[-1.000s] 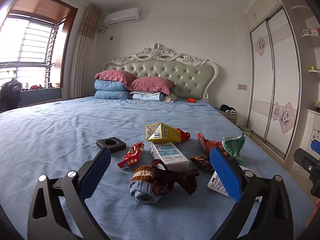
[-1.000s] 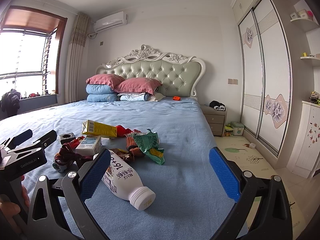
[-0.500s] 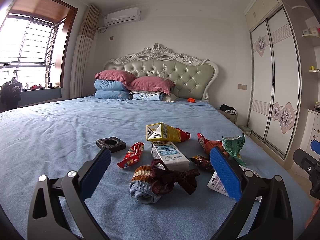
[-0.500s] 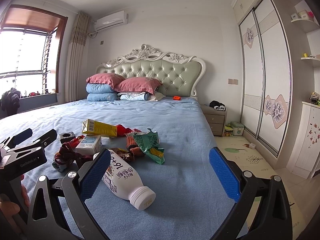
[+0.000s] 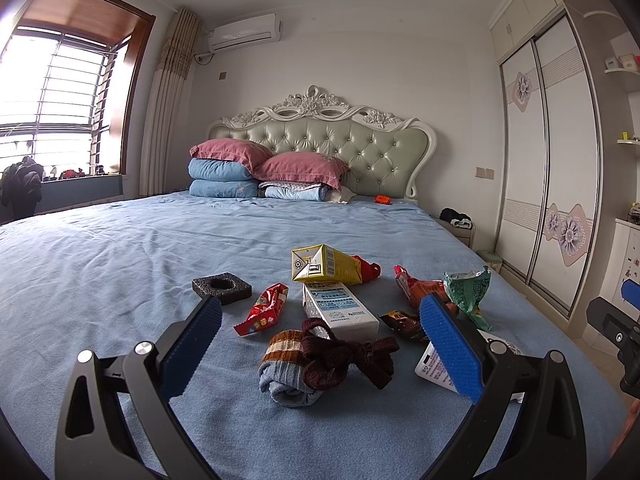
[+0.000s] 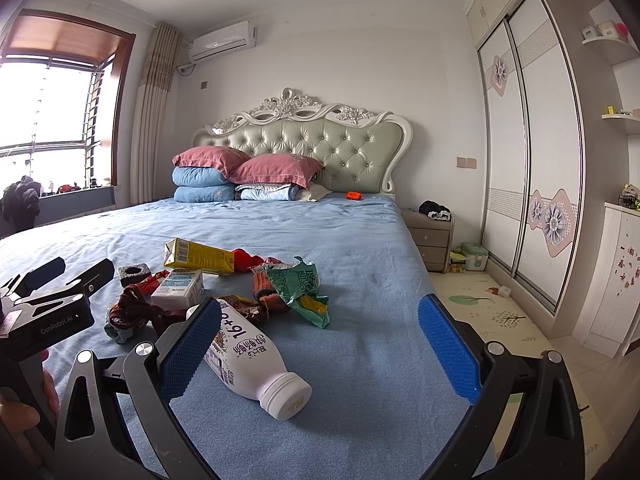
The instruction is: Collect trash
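Trash lies on the blue bed (image 5: pixel 120 260): a yellow carton (image 5: pixel 326 269), a white carton (image 5: pixel 340 310), a red wrapper (image 5: pixel 264 309), a green wrapper (image 5: pixel 468 292), a dark wrapper (image 5: pixel 402 320) and a black foam block (image 5: pixel 222 289). A white plastic bottle (image 6: pixel 252 364) lies nearest the right gripper. My left gripper (image 5: pixel 320 348) is open and empty, just short of a bundle of socks (image 5: pixel 320 364). My right gripper (image 6: pixel 316 348) is open and empty, with the bottle by its left finger. The left gripper also shows in the right wrist view (image 6: pixel 60 280).
Pillows (image 5: pixel 240 172) are stacked at the padded headboard (image 5: pixel 360 152). A small orange object (image 5: pixel 383 199) lies near them. A nightstand (image 6: pixel 434 240) and a sliding-door wardrobe (image 6: pixel 532 160) stand right of the bed. A play mat (image 6: pixel 492 312) covers the floor there.
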Demonstrator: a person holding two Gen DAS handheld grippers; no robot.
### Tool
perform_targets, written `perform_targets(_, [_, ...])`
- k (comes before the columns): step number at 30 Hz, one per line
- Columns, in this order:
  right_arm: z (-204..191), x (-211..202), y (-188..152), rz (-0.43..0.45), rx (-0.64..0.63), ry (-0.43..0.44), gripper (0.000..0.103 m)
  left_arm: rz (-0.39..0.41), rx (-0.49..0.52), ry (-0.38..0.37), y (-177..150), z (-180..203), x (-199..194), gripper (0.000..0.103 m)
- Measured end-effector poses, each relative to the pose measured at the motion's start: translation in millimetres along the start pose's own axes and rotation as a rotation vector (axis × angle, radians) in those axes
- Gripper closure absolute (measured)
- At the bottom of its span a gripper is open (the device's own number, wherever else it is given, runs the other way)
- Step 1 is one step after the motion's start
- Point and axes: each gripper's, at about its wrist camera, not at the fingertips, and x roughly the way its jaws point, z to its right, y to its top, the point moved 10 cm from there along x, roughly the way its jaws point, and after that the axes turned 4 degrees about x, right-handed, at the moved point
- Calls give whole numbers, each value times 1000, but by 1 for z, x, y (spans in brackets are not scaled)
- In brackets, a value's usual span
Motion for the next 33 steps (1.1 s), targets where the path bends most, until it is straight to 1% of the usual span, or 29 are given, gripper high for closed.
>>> perform_targets(7, [-1, 3, -4, -4, -6, -2, 8, -1, 0, 0, 0, 0, 0, 4])
perform_targets(13, [-2, 10, -9, -33, -14, 5, 8, -10, 2, -5, -3, 2, 1, 4])
perform_targets(16, [-6, 10, -9, -52, -21, 28, 8, -28, 2, -17, -5, 4, 4, 4])
perform_targets(18, [-10, 11, -8, -72, -28, 66, 8, -43, -1, -29, -6, 6, 6, 4])
perform_targets(21, [-18, 16, -10, -124, -61, 131, 8, -63, -8, -49, -6, 7, 8, 4])
perform_targets(24, [-29, 24, -17, -205, -126, 179, 8, -72, -13, -78, -5, 10, 9, 4])
perform_targets(27, [-40, 31, -26, -284, -174, 253, 8, -85, -14, -121, -4, 15, 9, 4])
perform_targets(33, [-45, 45, -33, -362, -265, 285, 8, -150, -14, -227, -6, 24, 16, 4])
